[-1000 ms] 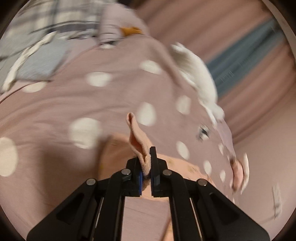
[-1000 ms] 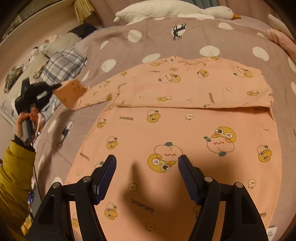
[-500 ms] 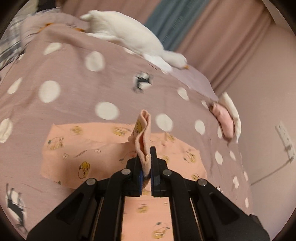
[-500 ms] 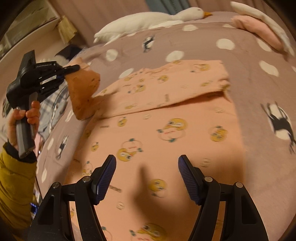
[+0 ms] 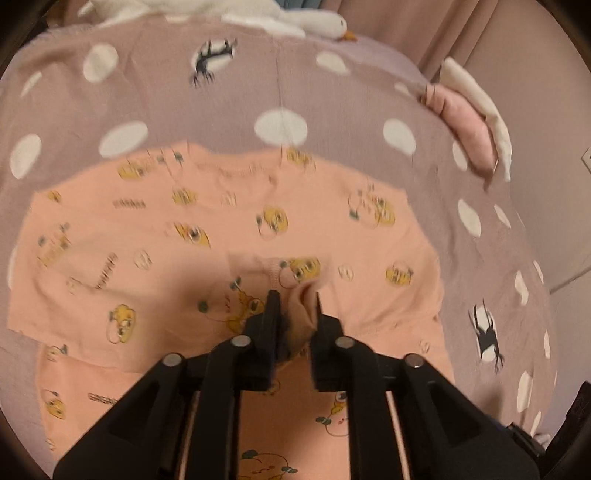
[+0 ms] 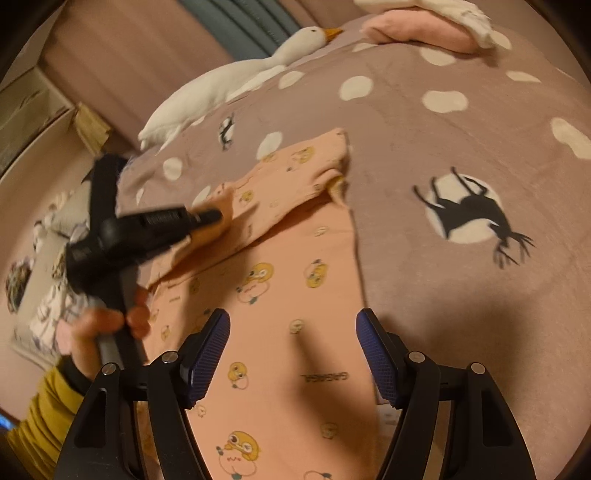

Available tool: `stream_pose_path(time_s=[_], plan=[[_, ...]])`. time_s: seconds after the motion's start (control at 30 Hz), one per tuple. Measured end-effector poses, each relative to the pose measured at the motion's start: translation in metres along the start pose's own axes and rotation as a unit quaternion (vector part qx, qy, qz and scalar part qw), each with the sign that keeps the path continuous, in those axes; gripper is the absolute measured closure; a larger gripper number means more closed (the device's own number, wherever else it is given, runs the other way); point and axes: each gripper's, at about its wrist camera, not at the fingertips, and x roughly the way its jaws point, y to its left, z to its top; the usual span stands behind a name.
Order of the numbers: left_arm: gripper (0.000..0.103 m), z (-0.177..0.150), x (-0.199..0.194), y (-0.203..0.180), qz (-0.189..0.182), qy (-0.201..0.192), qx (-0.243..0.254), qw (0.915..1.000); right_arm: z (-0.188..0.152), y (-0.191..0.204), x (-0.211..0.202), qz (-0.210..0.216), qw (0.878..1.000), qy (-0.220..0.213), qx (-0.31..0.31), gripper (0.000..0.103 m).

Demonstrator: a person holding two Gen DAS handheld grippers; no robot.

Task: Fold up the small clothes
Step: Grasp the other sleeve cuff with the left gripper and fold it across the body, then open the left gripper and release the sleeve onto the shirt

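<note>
A small peach shirt (image 5: pixel 236 229) printed with yellow cartoon faces lies flat on the mauve polka-dot bedspread (image 5: pixel 280 92). My left gripper (image 5: pixel 294 300) has its jaws slightly parted with the sleeve cuff (image 5: pixel 299 286) loose between them, low over the shirt's body. In the right wrist view the left gripper (image 6: pixel 212 216) rests on the folded-in sleeve (image 6: pixel 280 192), and the shirt (image 6: pixel 295 295) runs under my right gripper (image 6: pixel 293 345), which is open and empty just above the lower part of the shirt.
A white plush goose (image 6: pixel 236 81) lies at the far side of the bed. A folded pink cloth (image 6: pixel 413 27) with a white one on it sits at the far right. Plaid bedding (image 6: pixel 55 295) lies off the left edge. Curtains hang behind.
My left gripper carried the sleeve across and down onto the shirt's body, and its jaws have parted from the cuff. My right gripper stayed open and shifted to the right.
</note>
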Motion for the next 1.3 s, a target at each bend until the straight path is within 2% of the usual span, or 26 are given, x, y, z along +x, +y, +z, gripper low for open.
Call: stream_pose_path(time_s=[0.03, 0.07, 0.1, 0.13, 0.27, 0.4, 0.67, 0.77, 0.87, 0.93, 1.07, 1.17, 1.23, 1.3], plan=[[0.063, -0.001, 0.001, 0.001, -0.003, 0.005, 0.004, 1.0, 0.0, 0.001, -0.001, 0.0, 1.0, -0.002, 0.001, 0.031], [0.054, -0.004, -0.001, 0.0, -0.005, 0.003, 0.006, 1.0, 0.001, 0.001, -0.002, 0.003, 1.0, -0.003, 0.001, 0.031], [0.039, -0.005, -0.005, 0.0, -0.007, -0.003, 0.01, 0.9999, 0.001, 0.002, -0.002, 0.006, 1.0, -0.004, 0.001, 0.03], [0.034, -0.007, -0.011, -0.001, -0.009, -0.012, 0.014, 0.9998, 0.002, 0.005, -0.001, 0.009, 1.0, -0.004, 0.001, 0.03], [0.032, -0.014, -0.034, 0.003, -0.011, -0.029, 0.024, 0.9992, 0.006, 0.012, 0.005, 0.026, 1.0, 0.002, -0.002, 0.03], [0.02, -0.027, -0.061, 0.02, -0.013, -0.05, 0.016, 0.9985, 0.016, 0.021, 0.016, 0.067, 0.998, 0.01, 0.004, 0.03], [0.002, -0.06, -0.097, 0.082, 0.005, -0.052, -0.051, 0.9973, 0.049, 0.057, 0.076, 0.12, 0.991, 0.053, -0.005, 0.03], [0.0, -0.072, -0.108, 0.099, 0.013, -0.059, -0.067, 0.9959, 0.06, 0.067, 0.099, 0.125, 0.99, 0.067, 0.001, 0.03], [0.0, -0.082, -0.119, 0.112, 0.021, -0.066, -0.08, 0.9944, 0.068, 0.073, 0.123, 0.098, 0.992, 0.081, -0.002, 0.033], [0.0, -0.087, -0.129, 0.12, 0.019, -0.082, -0.096, 0.9918, 0.07, 0.073, 0.139, 0.071, 0.993, 0.092, -0.001, 0.037], [0.0, -0.092, -0.144, 0.134, 0.003, -0.105, -0.128, 0.9862, 0.07, 0.071, 0.156, 0.064, 0.992, 0.108, 0.012, 0.046], [0.0, -0.094, -0.155, 0.141, -0.005, -0.118, -0.145, 0.9823, 0.07, 0.072, 0.16, 0.05, 0.993, 0.11, 0.008, 0.062], [0.0, -0.096, -0.161, 0.145, -0.007, -0.127, -0.149, 0.9806, 0.072, 0.073, 0.159, 0.032, 0.993, 0.111, -0.002, 0.08], [0.0, -0.096, -0.165, 0.148, -0.007, -0.135, -0.15, 0.9793, 0.076, 0.076, 0.154, 0.022, 0.994, 0.108, -0.014, 0.091]])
